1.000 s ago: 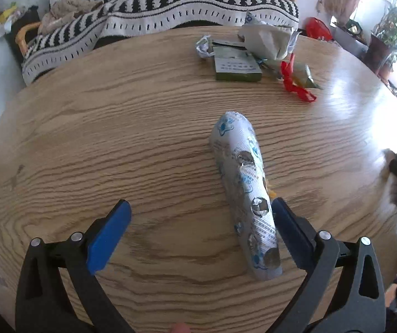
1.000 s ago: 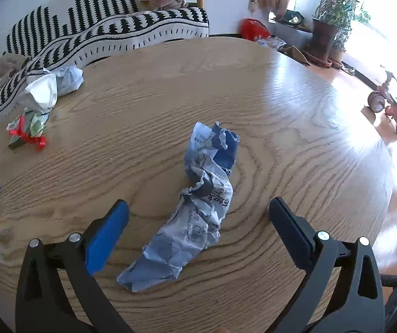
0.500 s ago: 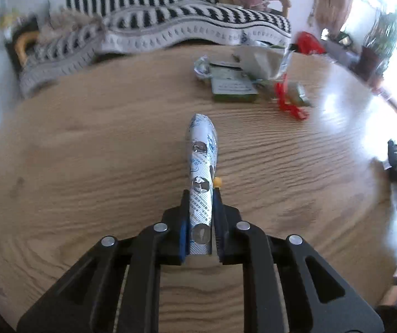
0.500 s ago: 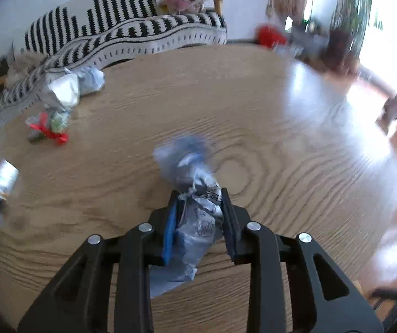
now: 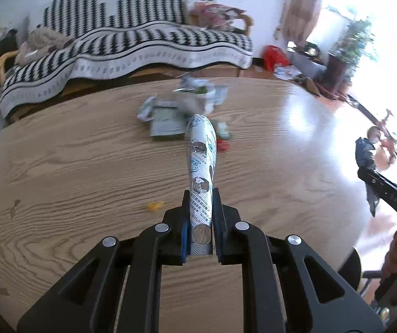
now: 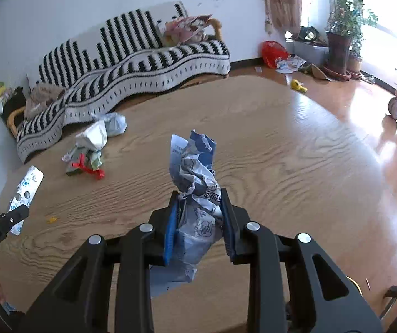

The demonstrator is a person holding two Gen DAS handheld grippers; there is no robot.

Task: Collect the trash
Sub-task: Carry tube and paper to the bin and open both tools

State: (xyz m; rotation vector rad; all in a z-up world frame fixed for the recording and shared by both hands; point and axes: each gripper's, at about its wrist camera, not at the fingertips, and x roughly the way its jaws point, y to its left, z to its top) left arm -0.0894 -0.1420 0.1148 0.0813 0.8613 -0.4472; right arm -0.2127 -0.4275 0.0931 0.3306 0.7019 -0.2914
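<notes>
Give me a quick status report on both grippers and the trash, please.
Left gripper shut on silver foil blister pack. Right gripper shut on crumpled blue-and-white paper wrapper. More wrappers remain on round wooden table. Nothing blocking.

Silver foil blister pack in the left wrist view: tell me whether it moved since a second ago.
Yes. The silver foil blister pack, earlier flat on the round wooden table, now sits clamped in the left gripper, its tip overlapping the far trash pile.
</notes>
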